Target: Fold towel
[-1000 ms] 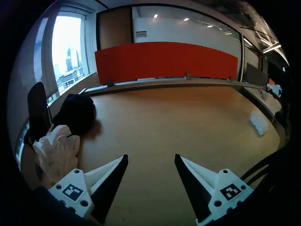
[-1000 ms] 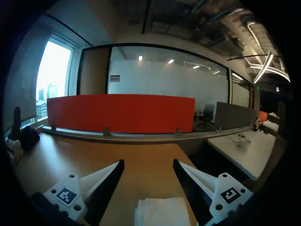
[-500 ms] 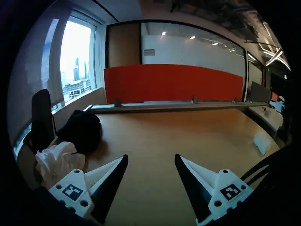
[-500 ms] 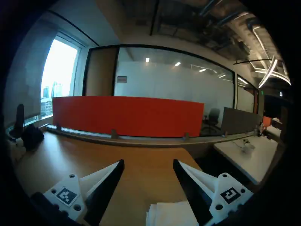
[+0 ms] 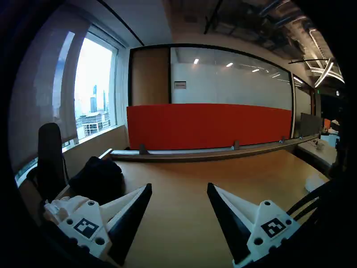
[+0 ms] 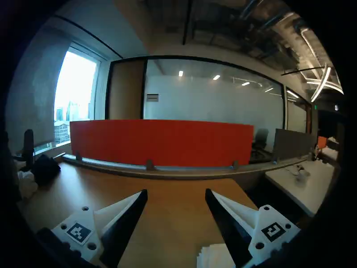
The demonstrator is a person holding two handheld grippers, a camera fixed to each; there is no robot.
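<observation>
In the left gripper view my left gripper (image 5: 178, 196) is open over the wooden table (image 5: 201, 178), nothing between its fingers. A crumpled white towel (image 5: 60, 207) lies at the table's left edge, partly behind the left finger. A folded white towel (image 5: 314, 182) sits far right on the table. In the right gripper view my right gripper (image 6: 175, 201) is open too, held above the table (image 6: 169, 196). The corner of a folded white towel stack (image 6: 216, 258) shows at the bottom, just inside the right finger. A crumpled white cloth (image 6: 26, 186) lies far left.
A black bag (image 5: 98, 176) rests beside the crumpled towel, with a dark chair back (image 5: 49, 156) behind it. A red divider panel (image 5: 209, 125) runs along the table's far edge. A white desk (image 6: 303, 183) stands to the right beyond a gap.
Both grippers have tilted upward: the table and towels slid lower in each view. The folded stack has dropped toward the bottom edge of the right gripper view. Both stay open.
</observation>
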